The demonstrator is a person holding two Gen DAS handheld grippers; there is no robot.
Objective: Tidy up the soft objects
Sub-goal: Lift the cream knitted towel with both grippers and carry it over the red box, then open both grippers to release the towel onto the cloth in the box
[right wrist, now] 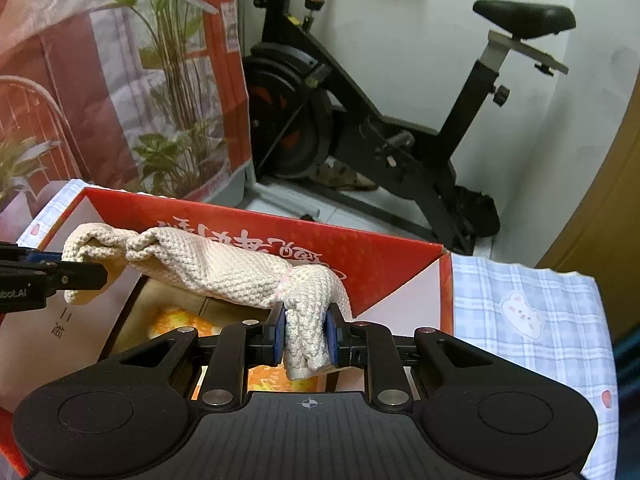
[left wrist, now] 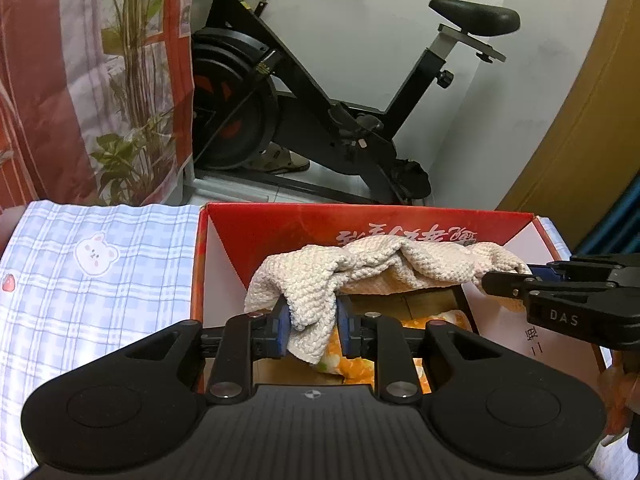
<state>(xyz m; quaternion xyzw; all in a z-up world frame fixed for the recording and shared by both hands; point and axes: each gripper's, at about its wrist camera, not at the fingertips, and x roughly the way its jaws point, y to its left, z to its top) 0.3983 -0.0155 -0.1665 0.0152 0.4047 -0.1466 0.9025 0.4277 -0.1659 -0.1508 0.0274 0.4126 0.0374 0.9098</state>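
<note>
A cream knitted cloth (left wrist: 376, 268) hung stretched over the open red cardboard box (left wrist: 280, 228), one end in each gripper, its middle sagging a little above the box floor. The left gripper (left wrist: 313, 330) had one bunched end between its blue pads (left wrist: 283, 330); a fold of the knit drooped down between them, and the left pad touched the cloth while a narrow gap showed beside the right pad, so the hold looked loose and I could not tell whether it still pressed. The right gripper (right wrist: 305, 334) was clamped firmly on the other end, both pads squeezing a thick wad of knit near a thin pink tie (right wrist: 285, 280) (it wrapped the cloth just above the pads). Below the cloth, inside the box, lay an orange patterned soft thing (left wrist: 360, 360), partly hidden by the grippers. The box stood on a pale blue checked sheet (left wrist: 100, 280) printed with small bear faces (left wrist: 96, 255). Behind the box, on the floor, stood a black exercise bike (left wrist: 340, 112) against a white wall, with a sandal (left wrist: 280, 160) near its flywheel. To the left hung a red and white bag or cover (left wrist: 48, 100) with green leafy plants (left wrist: 136, 120) in front of it.
</note>
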